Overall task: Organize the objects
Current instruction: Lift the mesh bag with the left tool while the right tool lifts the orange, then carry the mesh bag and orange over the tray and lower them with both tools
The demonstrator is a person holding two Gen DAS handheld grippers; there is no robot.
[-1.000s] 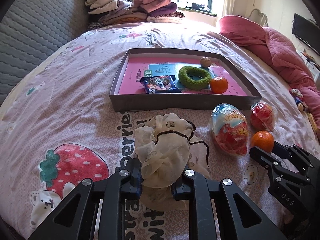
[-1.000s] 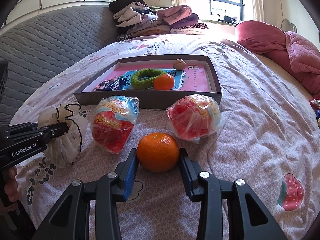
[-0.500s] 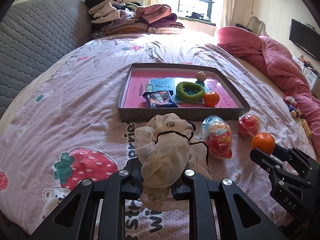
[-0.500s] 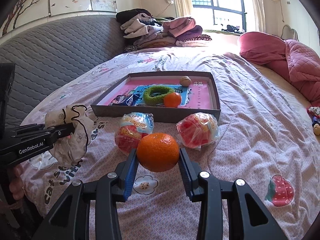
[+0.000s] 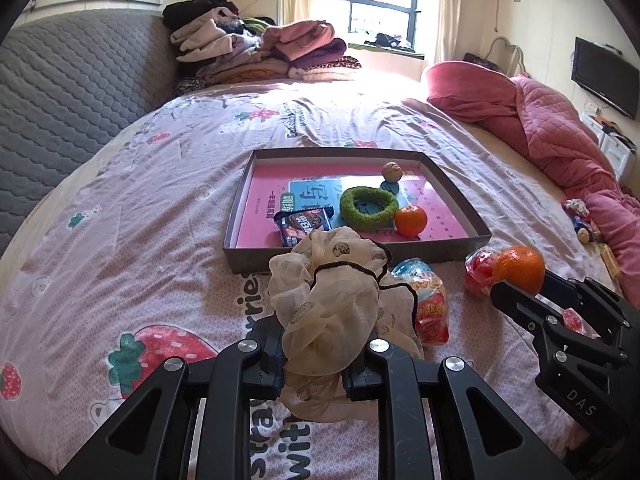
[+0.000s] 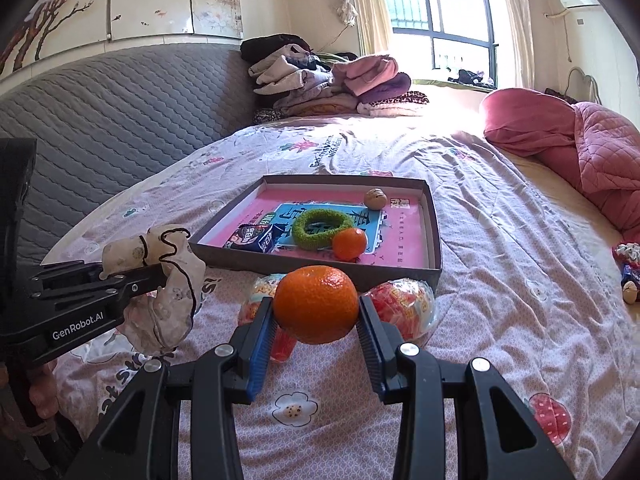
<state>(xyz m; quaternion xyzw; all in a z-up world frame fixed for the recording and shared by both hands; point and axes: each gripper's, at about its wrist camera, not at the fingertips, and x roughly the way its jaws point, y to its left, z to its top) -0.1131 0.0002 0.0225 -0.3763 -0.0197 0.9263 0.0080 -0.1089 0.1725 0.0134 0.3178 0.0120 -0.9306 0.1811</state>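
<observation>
Holding 2 loads above the bed (image 5: 120, 248). My left hand-held gripper (image 5: 316, 364) is clamped on a cream scrunchie (image 5: 332, 300) with dark trim, the fabric bunched up between its fingers. My right hand-held gripper (image 6: 316, 332) is clamped on an orange (image 6: 316, 304), blue pads pressed to both sides. Ahead sits a shallow grey box (image 6: 434, 236) with a pink printed floor. Inside it I see a dark snack packet (image 6: 254, 238), a green fuzzy ring (image 6: 322, 226), a 2nd orange (image 6: 349, 243) touching that ring, and a walnut (image 6: 375, 198) near the far wall. 2 bagged red snacks lie on the bedspread just in front of the box: 1 (image 6: 404, 308) at right, 1 (image 6: 260, 292) partly hidden behind my left finger. Folded clothes (image 6: 320, 80) are piled at the head of the bed.
</observation>
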